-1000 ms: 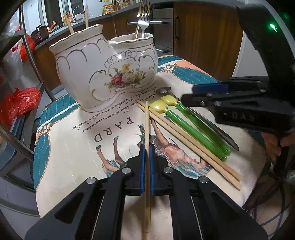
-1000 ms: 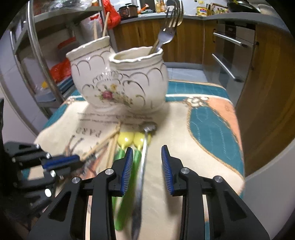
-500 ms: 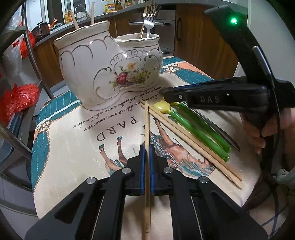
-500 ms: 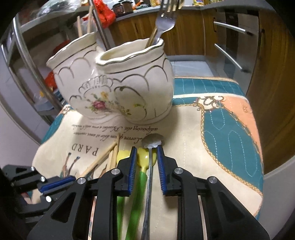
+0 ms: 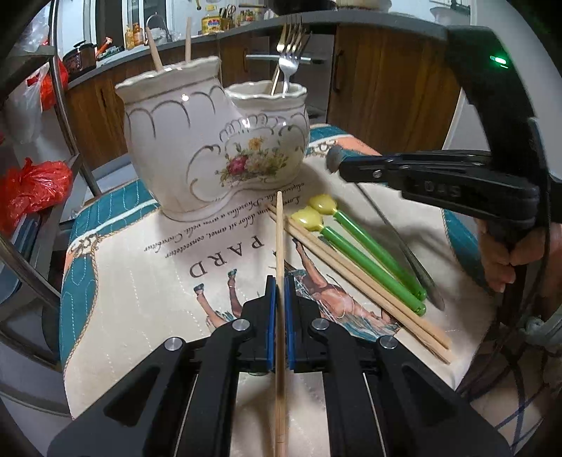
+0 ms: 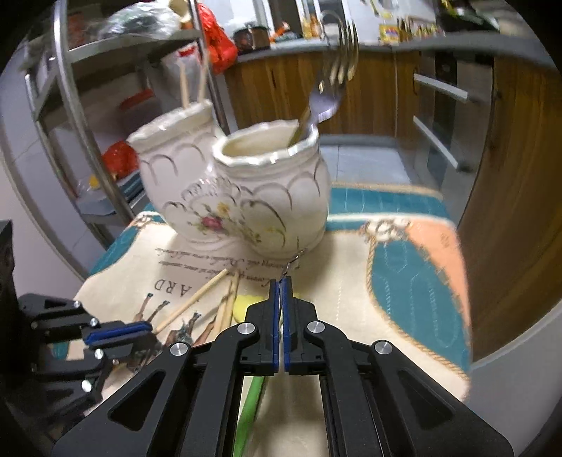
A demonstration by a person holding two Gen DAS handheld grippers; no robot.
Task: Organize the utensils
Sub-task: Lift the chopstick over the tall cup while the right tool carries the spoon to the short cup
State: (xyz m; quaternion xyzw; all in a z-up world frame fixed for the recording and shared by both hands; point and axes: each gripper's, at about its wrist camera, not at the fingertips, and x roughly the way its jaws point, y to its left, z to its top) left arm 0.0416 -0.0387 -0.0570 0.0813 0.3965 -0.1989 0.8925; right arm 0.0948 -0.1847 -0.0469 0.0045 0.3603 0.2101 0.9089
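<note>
Since a second ago the right gripper (image 6: 280, 281) has clenched on the slim metal spoon (image 5: 397, 239); the left gripper (image 5: 280, 281) grasps a wooden chopstick (image 5: 279, 246).

Both grippers, left gripper (image 5: 277, 302) and right gripper (image 6: 280, 306), are rocking black frames with blue-padded jaws. Silver screws are showing, and a green light (image 5: 498, 59) is glowing on the right one.

We see red bags (image 5: 33, 186) on a metal rack (image 5: 66, 116) at the left, wooden cabinets (image 5: 386, 88) behind, an oven (image 6: 442, 116) with bar handles, and bottles (image 5: 210, 24) along the far counter (image 5: 105, 66).
</note>
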